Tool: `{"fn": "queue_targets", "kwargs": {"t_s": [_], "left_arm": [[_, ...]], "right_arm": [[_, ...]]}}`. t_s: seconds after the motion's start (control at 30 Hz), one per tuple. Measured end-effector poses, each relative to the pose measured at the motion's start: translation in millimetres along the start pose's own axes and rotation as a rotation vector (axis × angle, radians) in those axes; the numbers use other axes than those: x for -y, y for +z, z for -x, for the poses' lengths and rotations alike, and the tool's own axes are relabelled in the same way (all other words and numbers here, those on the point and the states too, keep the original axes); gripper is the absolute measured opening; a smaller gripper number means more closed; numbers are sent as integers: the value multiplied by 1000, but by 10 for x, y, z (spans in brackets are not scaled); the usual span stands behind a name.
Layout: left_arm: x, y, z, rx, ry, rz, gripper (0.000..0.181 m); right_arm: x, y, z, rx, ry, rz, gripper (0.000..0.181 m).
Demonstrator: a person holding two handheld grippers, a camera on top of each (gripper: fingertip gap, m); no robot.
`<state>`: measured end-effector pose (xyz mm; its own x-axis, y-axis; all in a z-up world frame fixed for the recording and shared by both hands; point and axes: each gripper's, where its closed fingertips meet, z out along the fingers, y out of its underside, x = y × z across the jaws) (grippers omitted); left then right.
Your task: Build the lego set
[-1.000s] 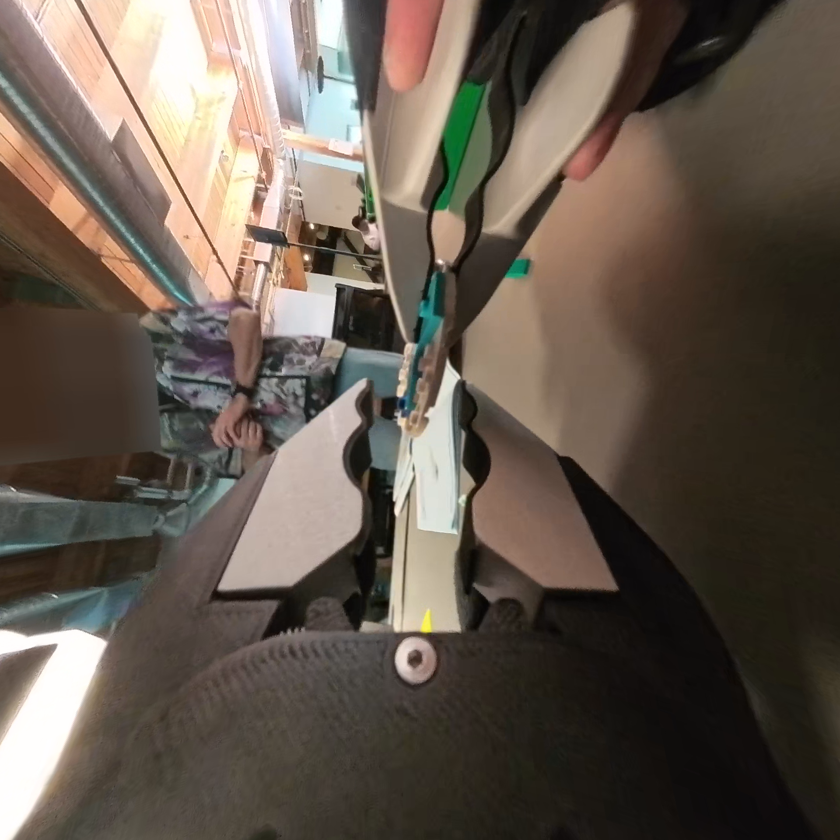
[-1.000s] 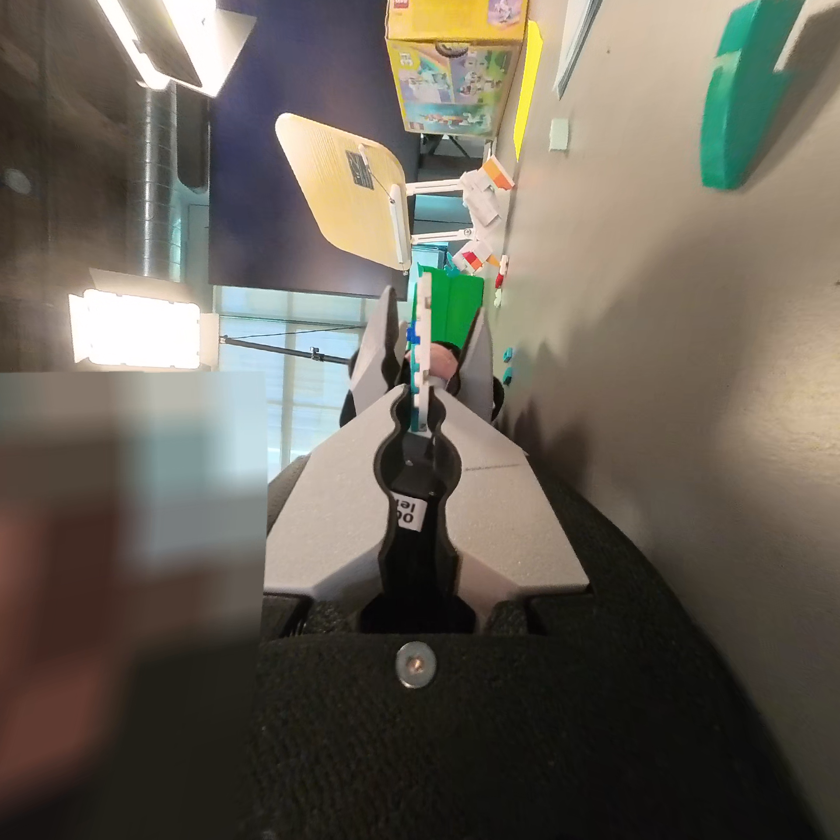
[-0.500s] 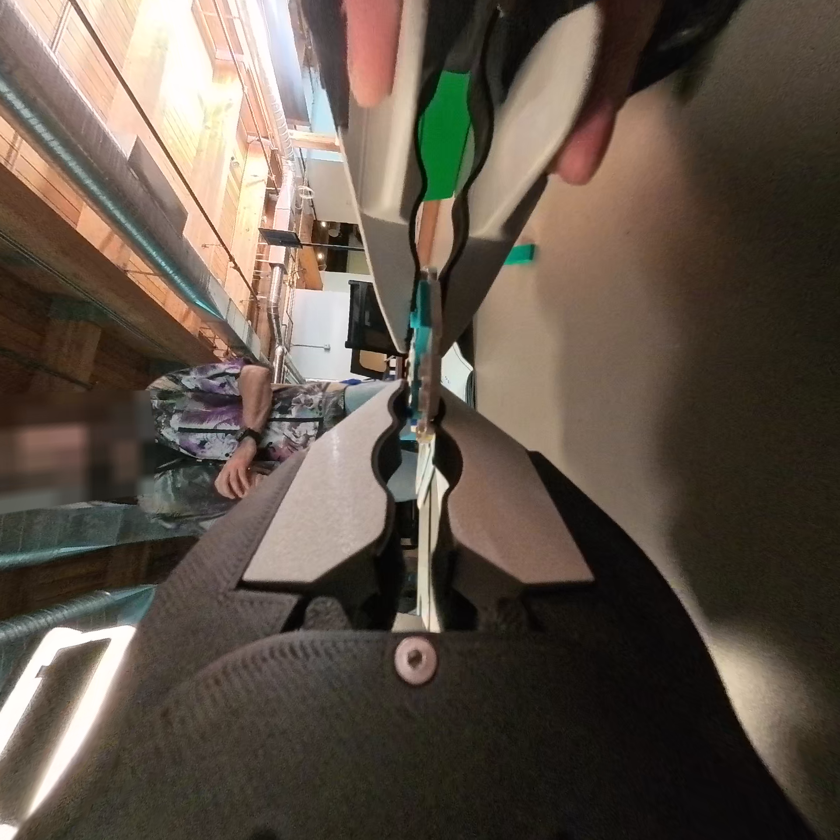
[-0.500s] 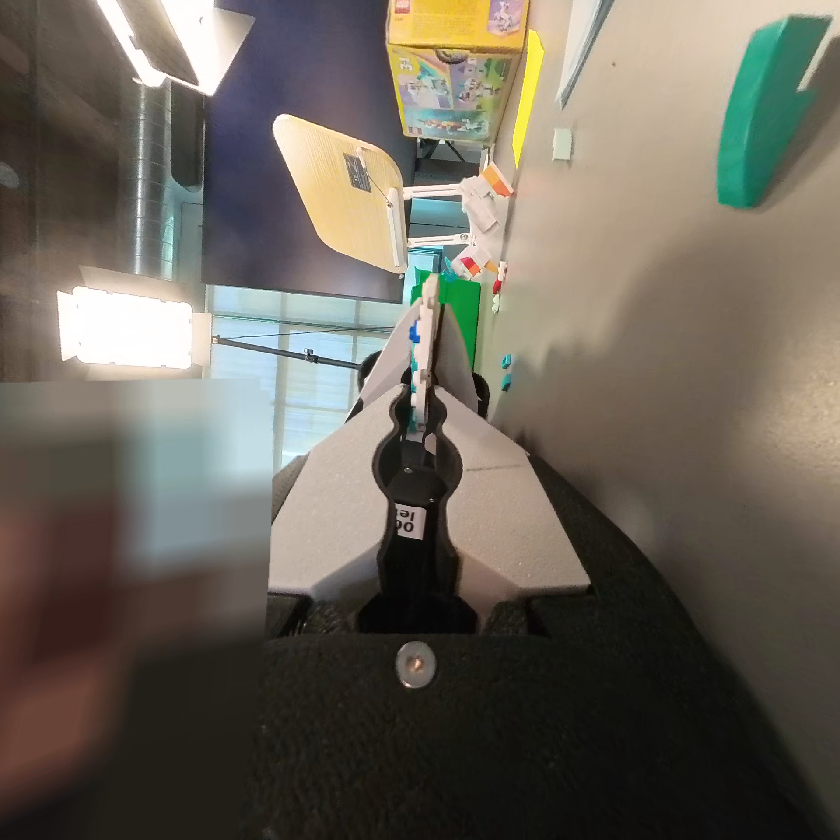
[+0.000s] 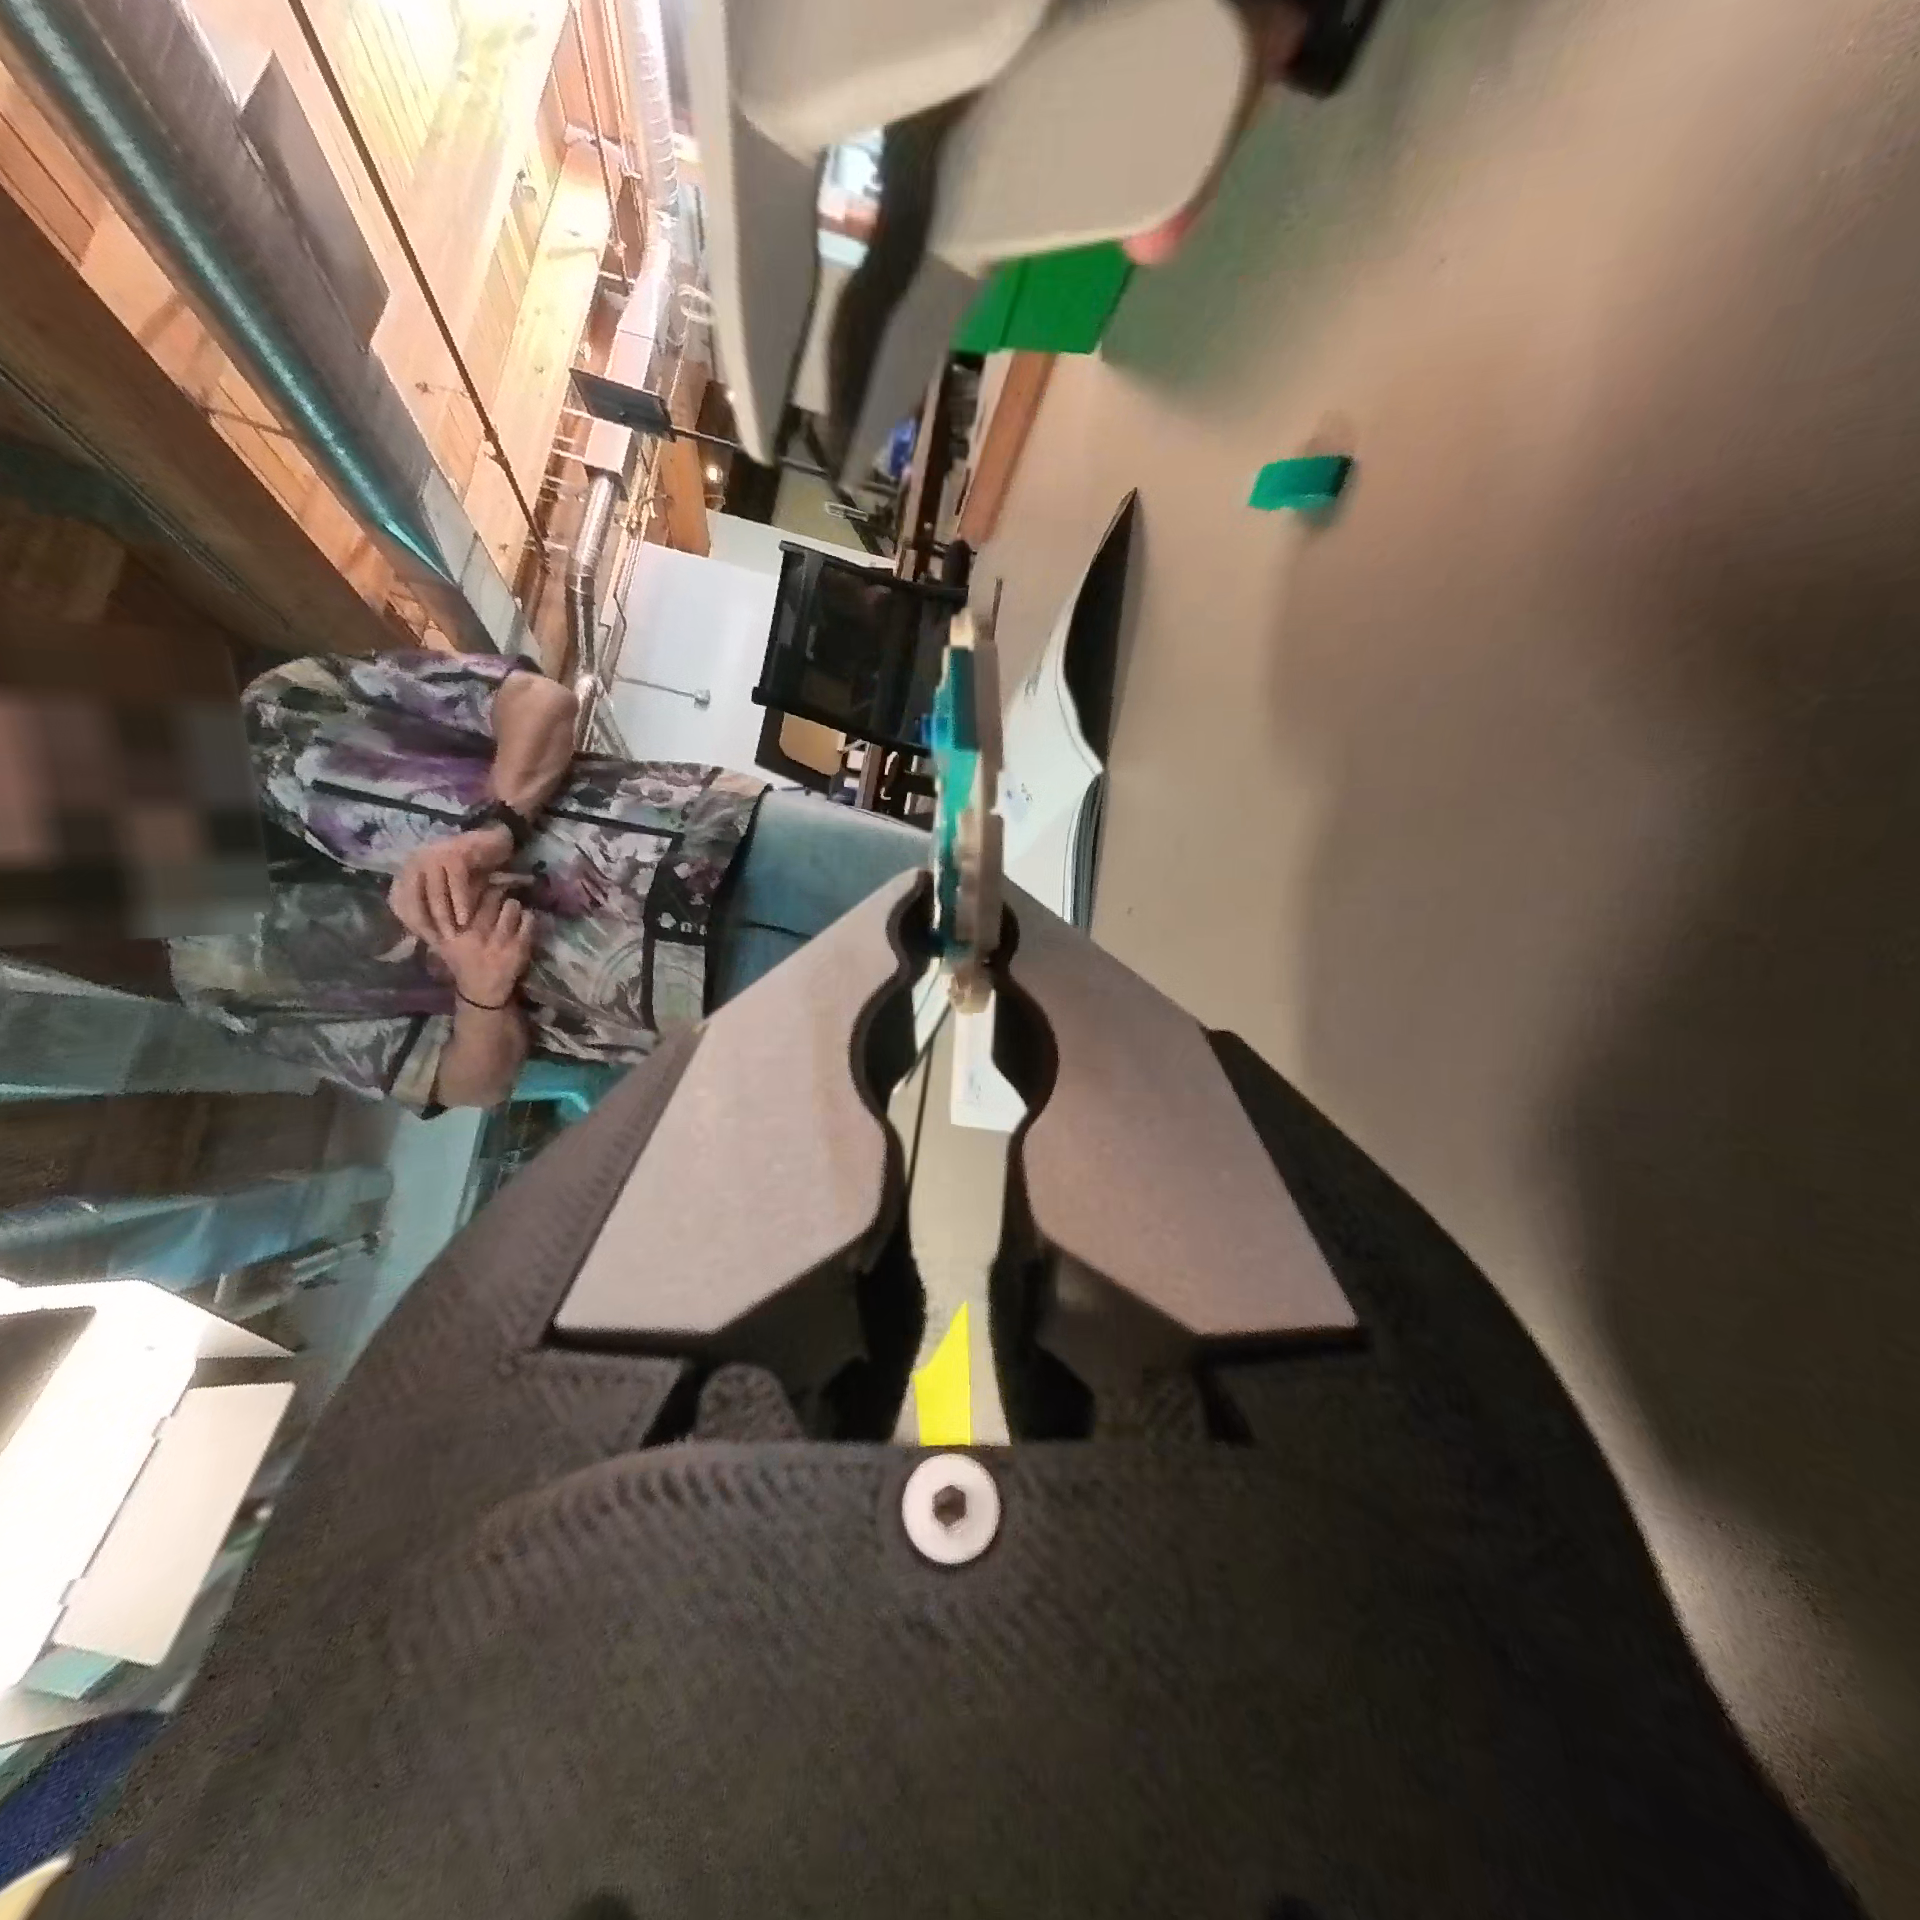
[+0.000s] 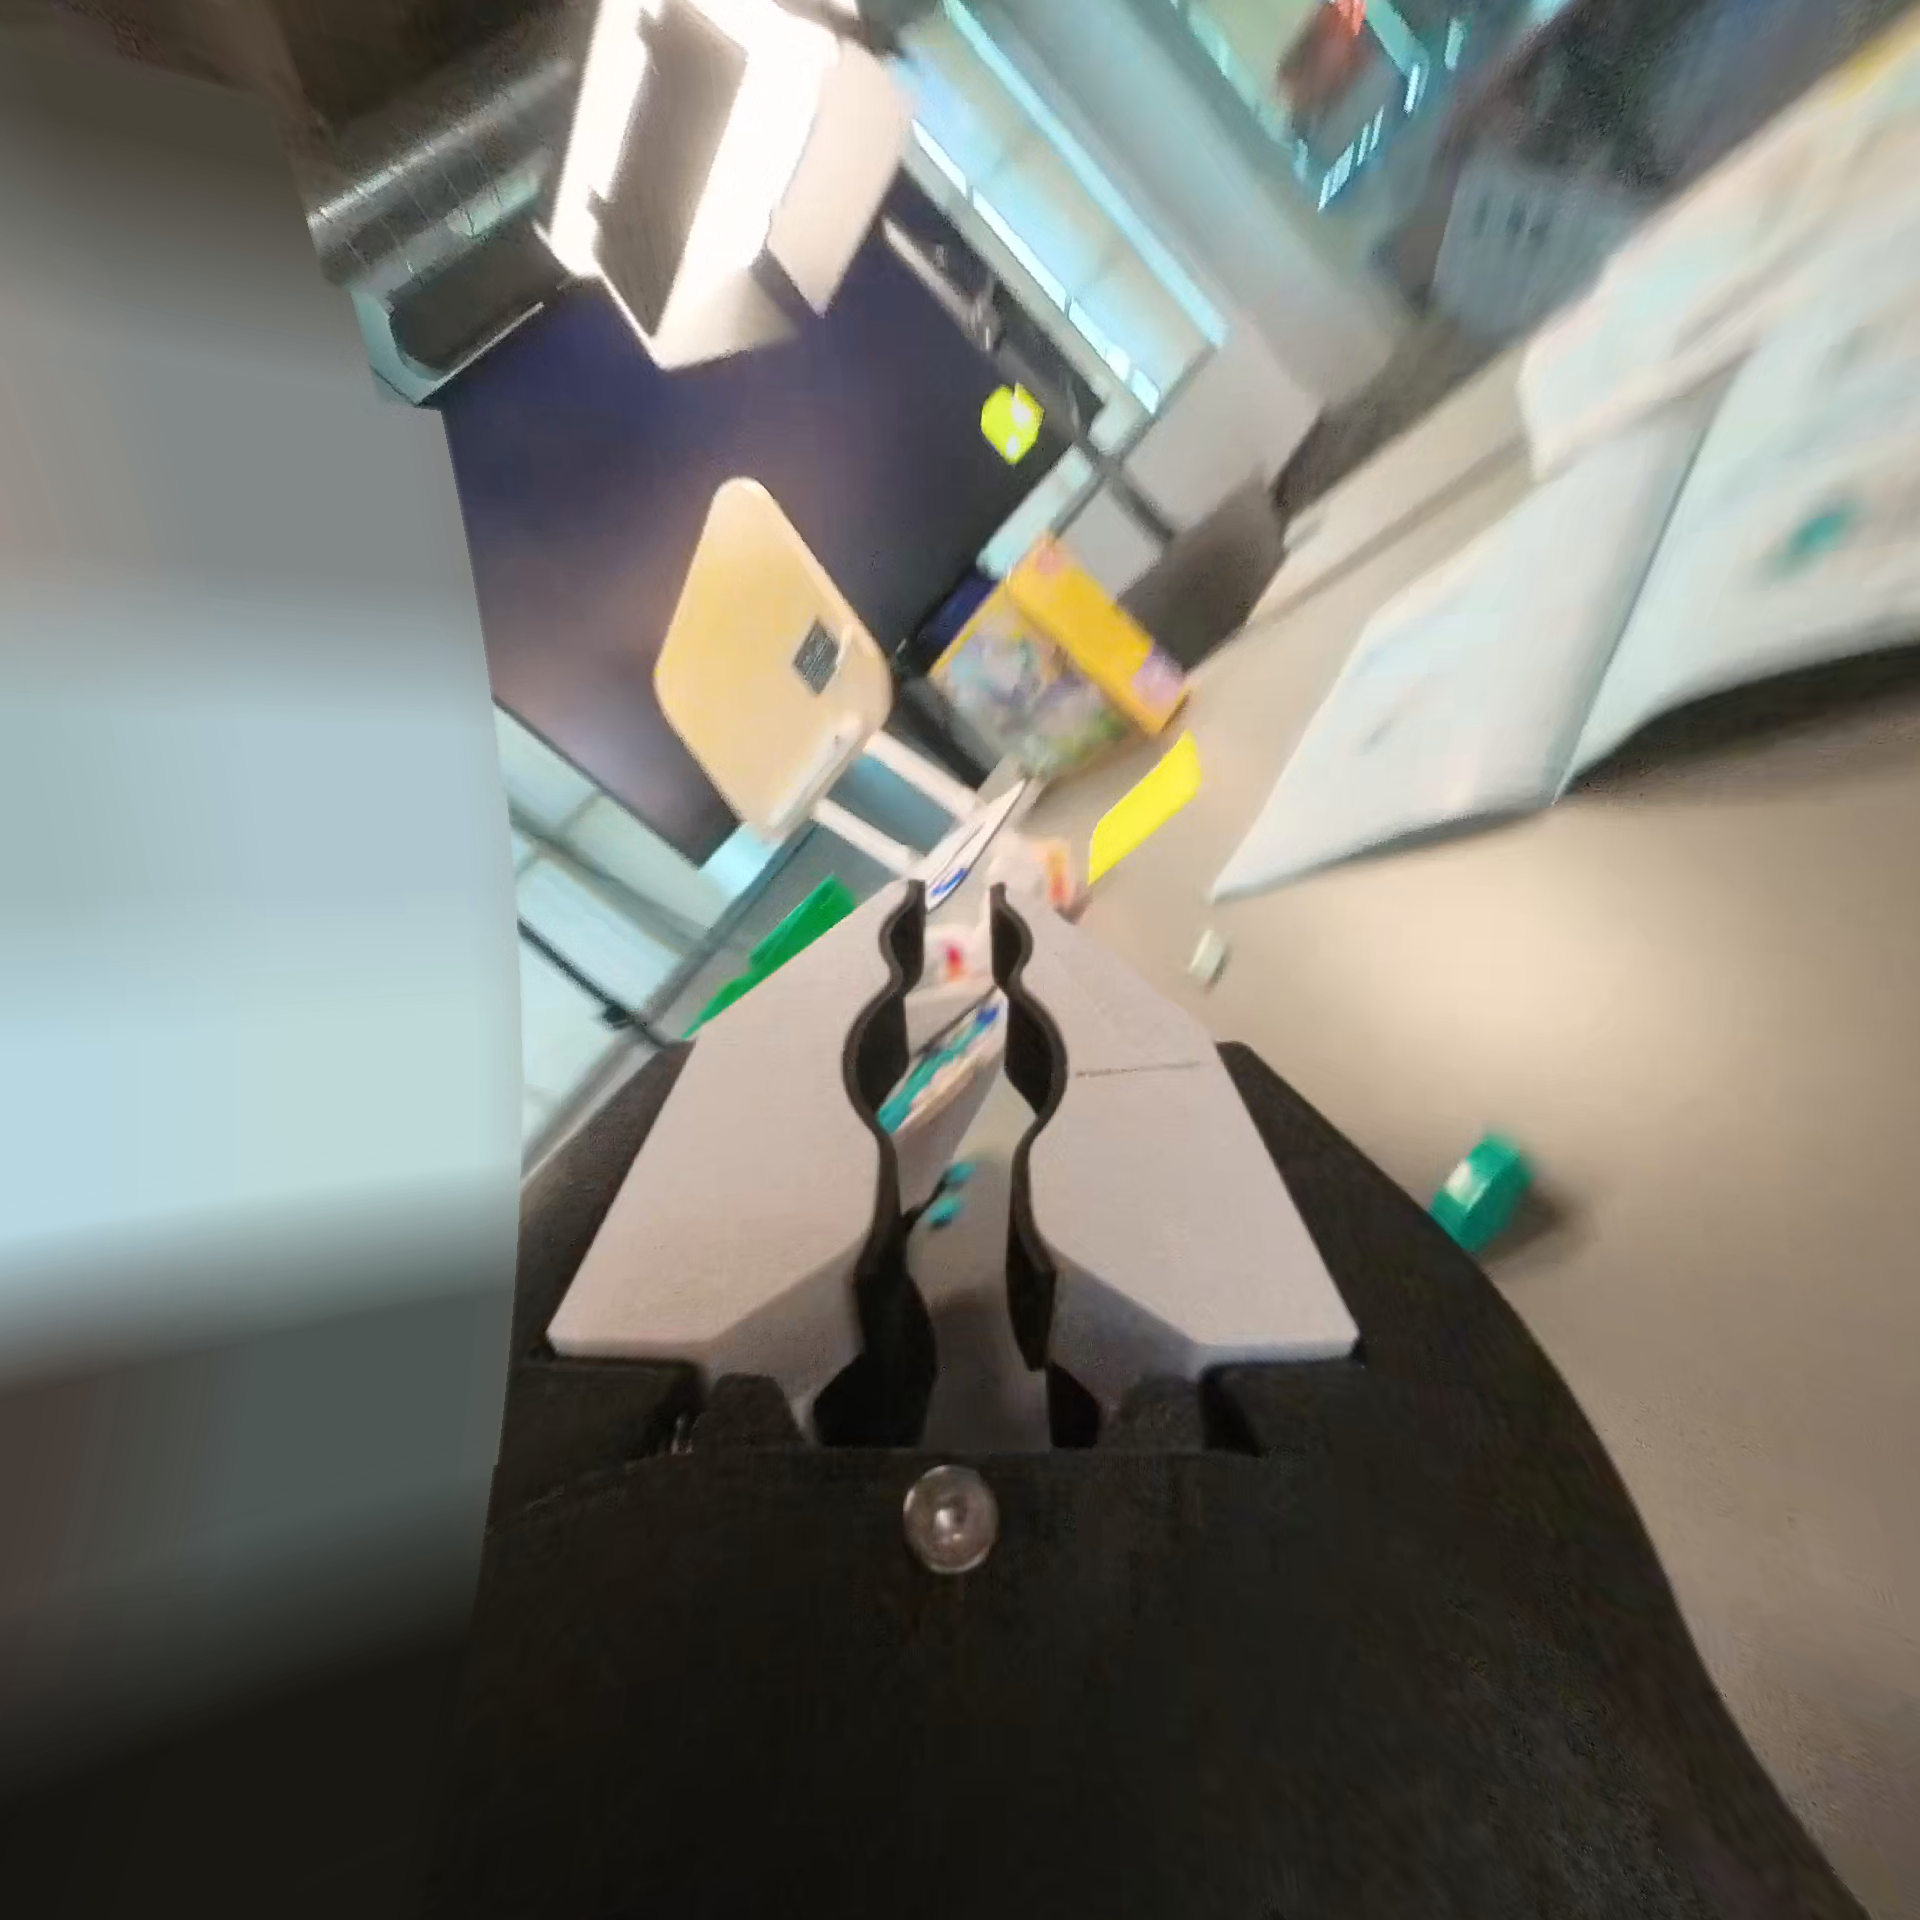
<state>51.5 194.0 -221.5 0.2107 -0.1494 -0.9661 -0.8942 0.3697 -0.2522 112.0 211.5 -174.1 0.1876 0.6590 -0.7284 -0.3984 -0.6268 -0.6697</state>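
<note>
We see the flat lego assembly [image 5: 964,790], teal and pale grey, standing on edge, its lower end pinched. A teal brick [image 5: 1299,484] lies alone on the grey table [image 5: 1558,727]; a green plate [image 5: 1044,307] sits beyond.

Grey wavy-edged jaws, black textured mounts, silver screws.
</note>
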Motion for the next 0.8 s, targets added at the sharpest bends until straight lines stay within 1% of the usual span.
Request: {"fn": "queue_targets", "kwargs": {"t_s": [0.07,0.13,0.2,0.27,0.3,0.37,0.43,0.47,0.53,0.6,0.77,0.8], "left_arm": [[1,-18,37,9,-29,-7,6],[9,-25,56,7,-60,-19,6],[3,-23,56,5,-71,-20,6],[2,-30,59,6,-68,-20,6],[11,-38,66,9,-68,-25,6],[29,-46,72,8,-75,-36,6],[36,-44,69,1,-86,-43,6],[35,-41,66,-6,-105,-45,6],[29,-35,82,-27,-183,-56,6],[16,-39,132,-33,-260,-77,6],[-151,-63,284,6,-377,-52,6],[-184,-74,312,15,-388,-46,6]], "right_arm": [[296,14,-42,-56,-199,-79,7],[563,43,-168,-166,-427,-135,5],[765,82,-321,-280,-661,-163,3],[883,93,-465,-385,-852,-184,1],[897,91,-499,-410,-926,-200,1],[827,85,-547,-424,-1053,-224,1],[801,83,-583,-461,-1127,-221,0],[772,102,-564,-450,-1148,-197,0],[717,135,-528,-413,-1164,-188,0],[690,156,-526,-407,-1170,-169,0],[634,182,-489,-377,-1196,-150,1],[610,191,-456,-353,-1208,-146,4]]}}
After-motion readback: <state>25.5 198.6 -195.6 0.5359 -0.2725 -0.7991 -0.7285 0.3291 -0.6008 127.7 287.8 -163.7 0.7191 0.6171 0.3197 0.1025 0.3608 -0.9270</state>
